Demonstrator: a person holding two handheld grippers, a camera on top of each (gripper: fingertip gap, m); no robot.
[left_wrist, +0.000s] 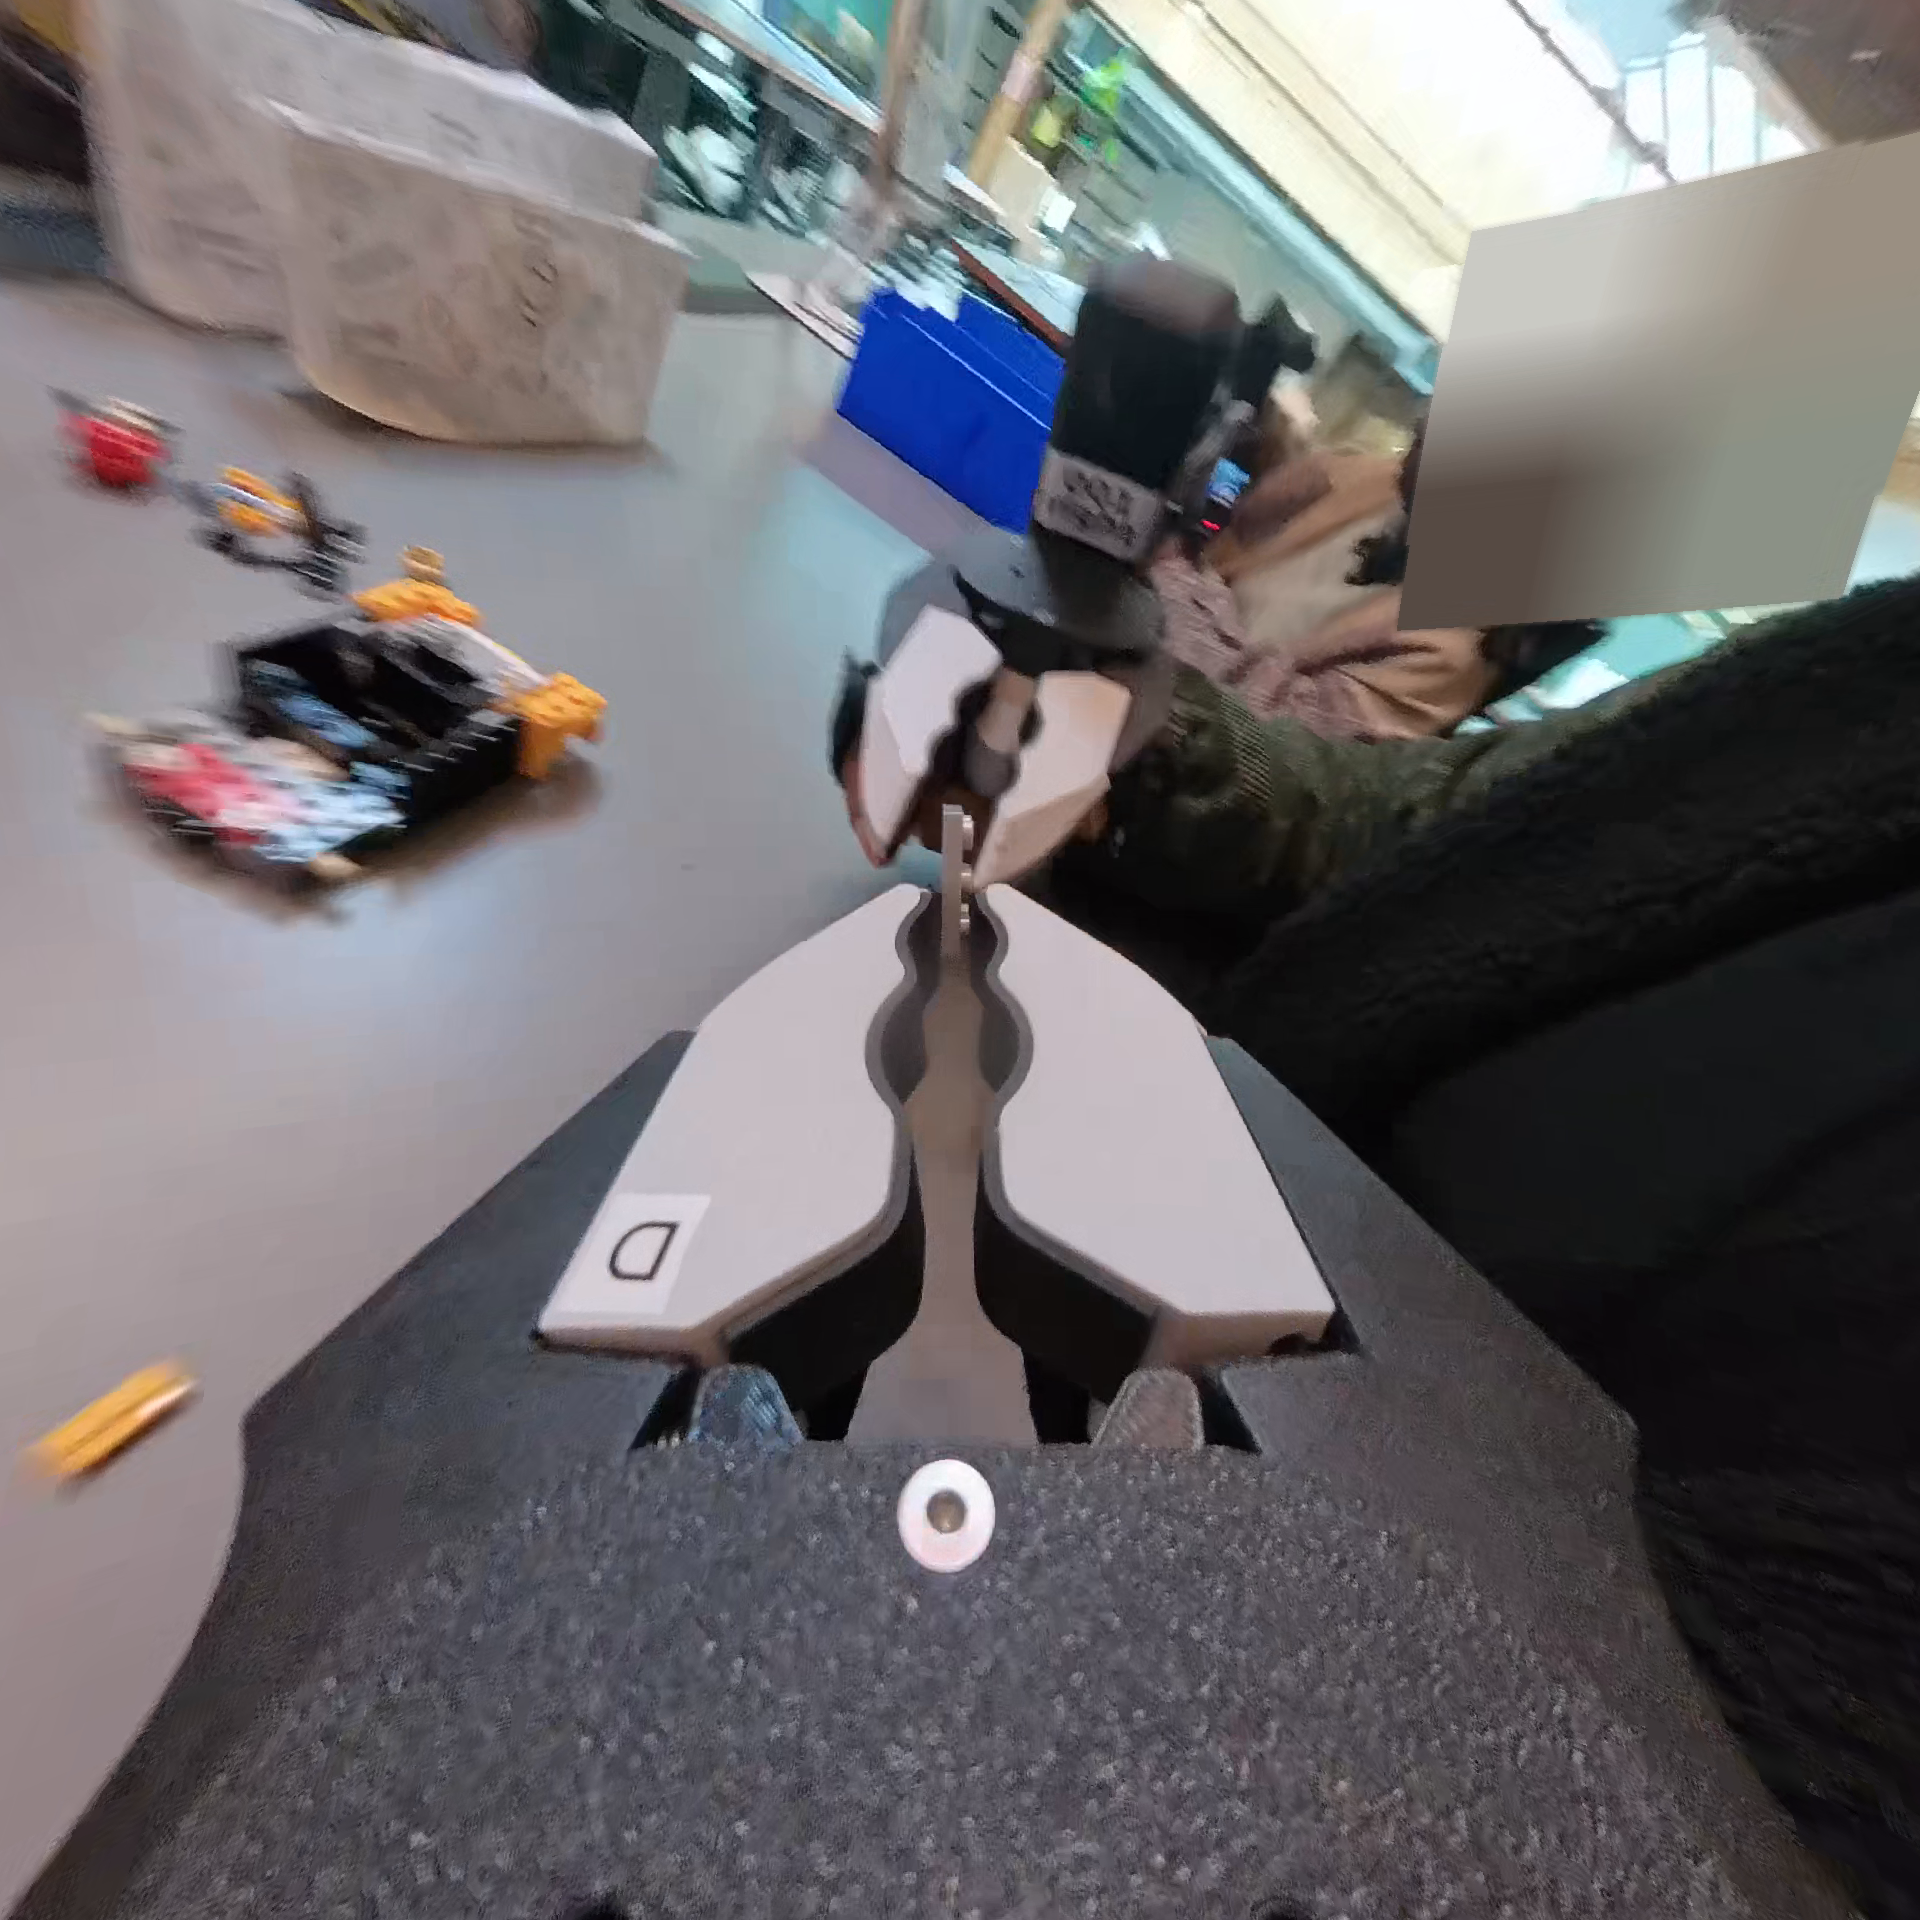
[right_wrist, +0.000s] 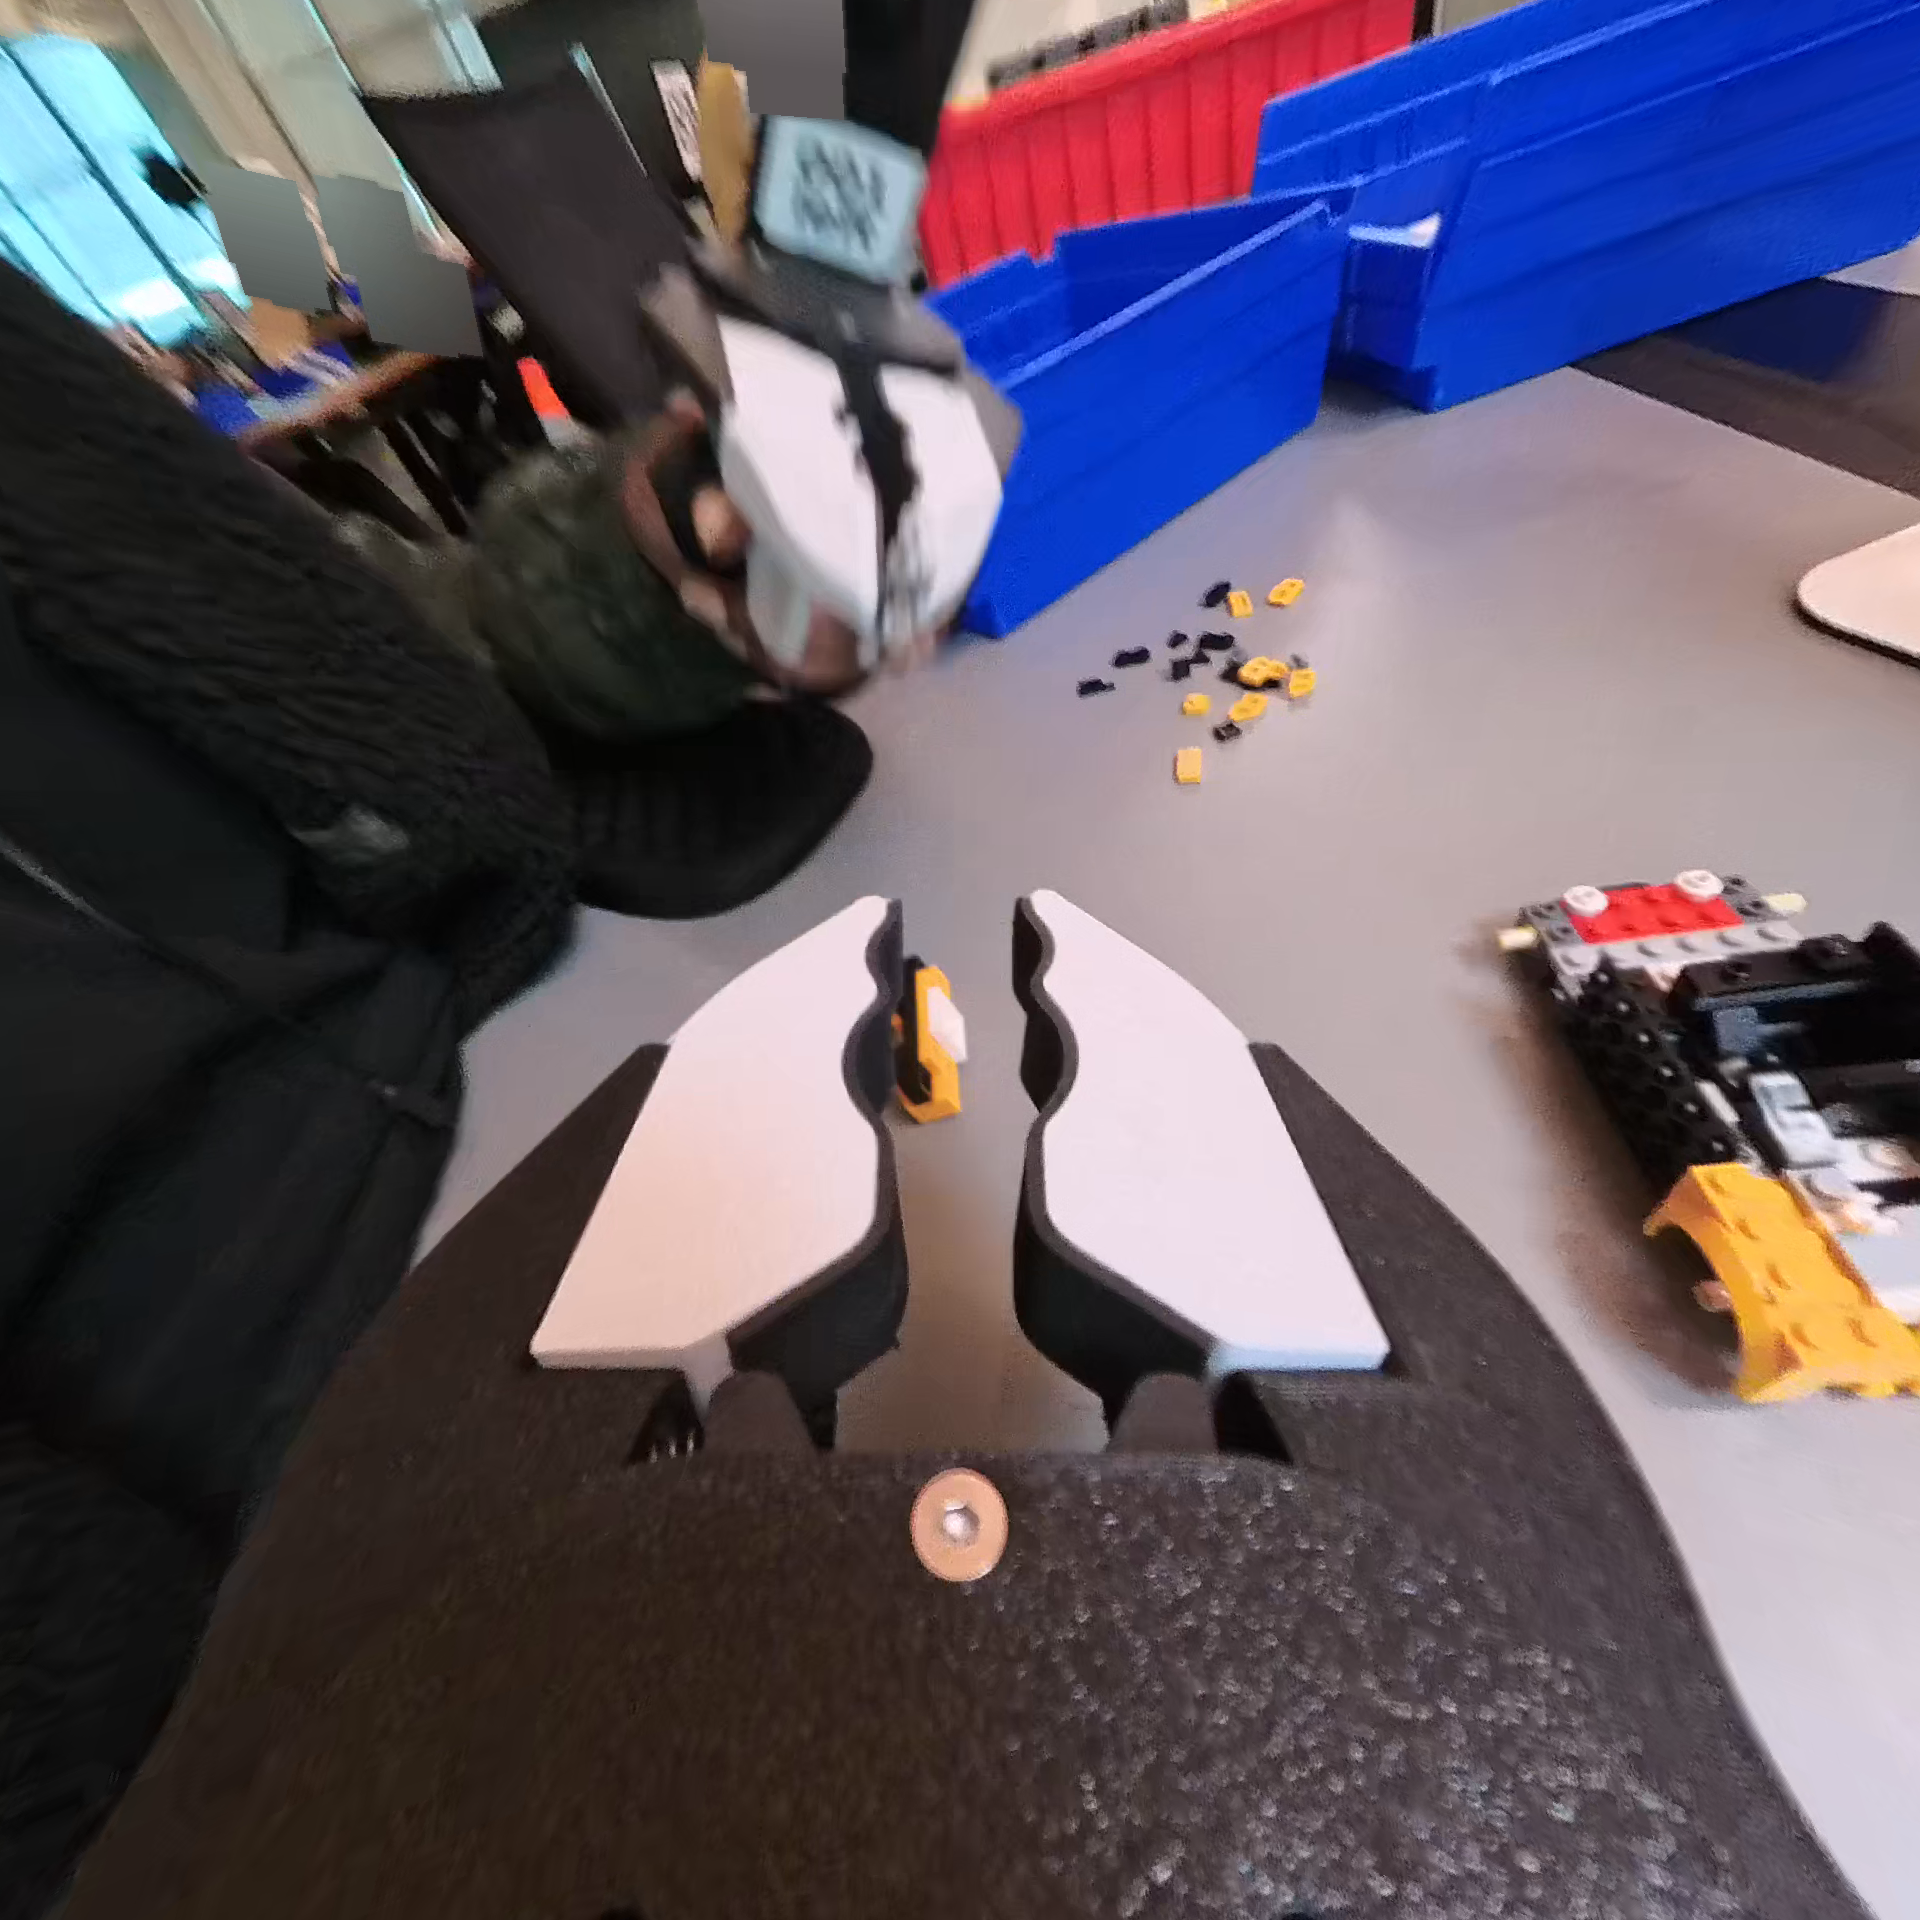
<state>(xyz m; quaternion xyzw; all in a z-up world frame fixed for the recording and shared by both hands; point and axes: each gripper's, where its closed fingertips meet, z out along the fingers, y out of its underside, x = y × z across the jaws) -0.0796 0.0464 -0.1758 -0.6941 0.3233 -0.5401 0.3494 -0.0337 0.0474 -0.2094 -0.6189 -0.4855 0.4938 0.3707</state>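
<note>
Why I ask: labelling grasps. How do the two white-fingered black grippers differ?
The left gripper pinches a thin grey studded plate; the right gripper stands open. The left's plate sticks out past its tips; an orange-and-white brick piece sits between the right's, clear of one pad. Both have white fingers.

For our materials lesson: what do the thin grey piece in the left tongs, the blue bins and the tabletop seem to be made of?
Thin grey piece: likely moulded plastic, matte; small round studs along one side suggest a toy brick plate.
Blue bins: probably rigid plastic with a slight sheen; even colour, ribbed moulded walls.
Tabletop: smooth grey surface with soft reflections, perhaps laminate; uncertain.
</note>
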